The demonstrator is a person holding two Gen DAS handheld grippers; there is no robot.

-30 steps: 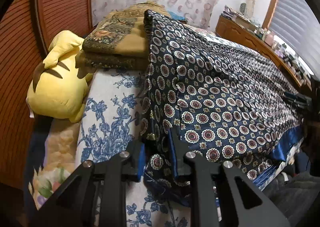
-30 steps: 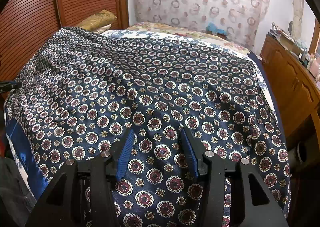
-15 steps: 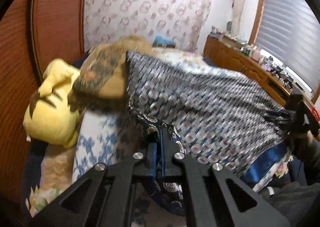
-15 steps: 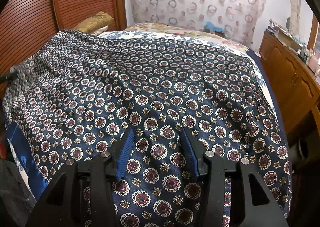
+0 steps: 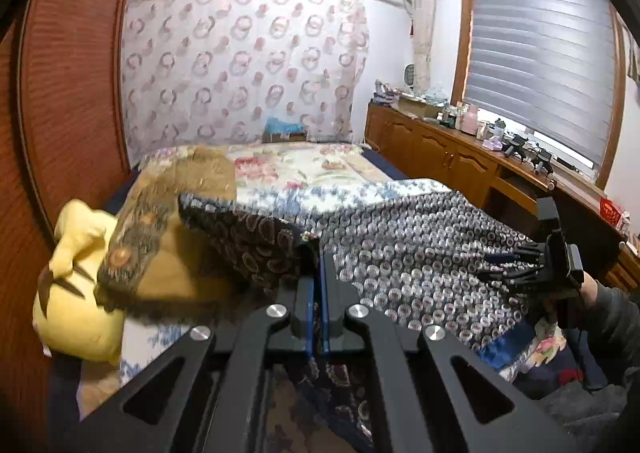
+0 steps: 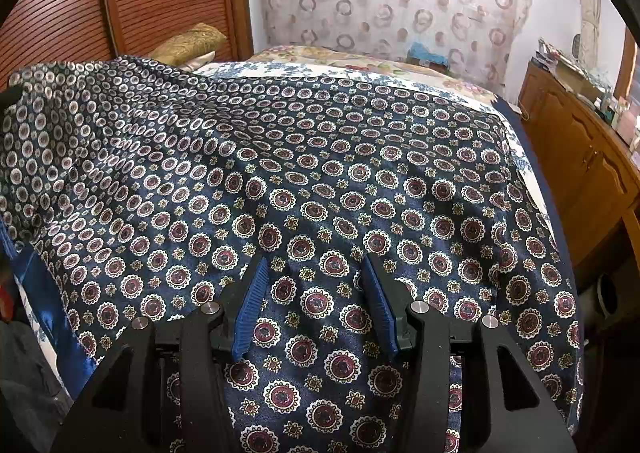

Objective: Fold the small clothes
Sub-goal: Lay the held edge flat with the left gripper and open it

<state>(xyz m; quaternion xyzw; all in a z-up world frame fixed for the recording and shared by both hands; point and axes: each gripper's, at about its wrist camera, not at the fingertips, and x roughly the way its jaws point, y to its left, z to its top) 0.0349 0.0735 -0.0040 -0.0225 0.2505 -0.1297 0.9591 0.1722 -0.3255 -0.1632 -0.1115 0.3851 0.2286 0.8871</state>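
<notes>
Lifted since a second ago, the left tool [image 5: 319, 253] is gripping a corner of the patterned cloth [image 6: 320, 181] lying across the bed [image 5: 304, 169], while the right tool [image 6: 312, 277] is resting open on it.

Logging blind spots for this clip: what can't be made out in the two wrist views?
- Left wrist view: patterned cloth is motion-blurred; the edge pinched by the left gripper is hidden between its jaws.
- Right wrist view: whether right gripper pads touch the cloth is unclear.
- Sideboard clutter: too small.
</notes>
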